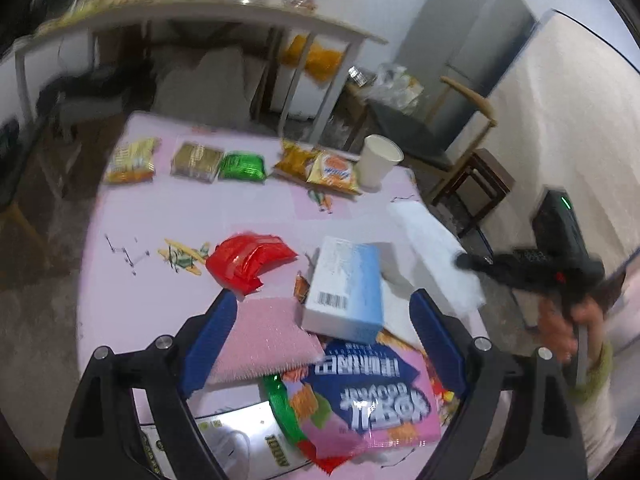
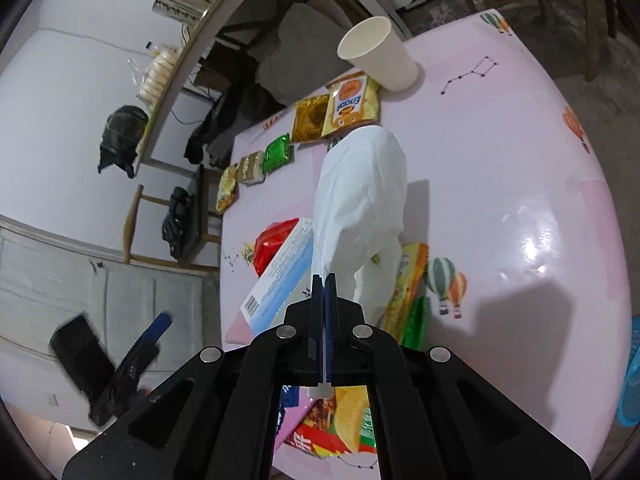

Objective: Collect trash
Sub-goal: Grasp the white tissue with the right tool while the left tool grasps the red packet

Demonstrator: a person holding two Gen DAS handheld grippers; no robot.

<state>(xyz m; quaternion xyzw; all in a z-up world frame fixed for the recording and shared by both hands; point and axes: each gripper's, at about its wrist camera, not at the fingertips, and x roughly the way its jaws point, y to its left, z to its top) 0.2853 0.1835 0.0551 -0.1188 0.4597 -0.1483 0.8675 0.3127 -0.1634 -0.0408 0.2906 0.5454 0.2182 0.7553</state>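
My right gripper (image 2: 325,278) is shut on a white tissue (image 2: 360,204) and holds it up above the pink table (image 2: 520,184); the tissue also shows in the left wrist view (image 1: 432,248). My left gripper (image 1: 322,312) is open and empty above a pile of trash: a pink scrub pad (image 1: 260,340), a blue-white box (image 1: 346,286), a pink-blue snack bag (image 1: 368,396) and a red wrapper (image 1: 248,260). The box (image 2: 280,276) and red wrapper (image 2: 272,244) also lie under the tissue in the right wrist view.
A white paper cup (image 1: 378,160) stands at the table's far edge beside a row of snack packets (image 1: 240,164). A wooden chair (image 1: 452,136) and a long white table (image 1: 200,12) stand beyond. Bare pink tabletop lies to the right (image 2: 540,240).
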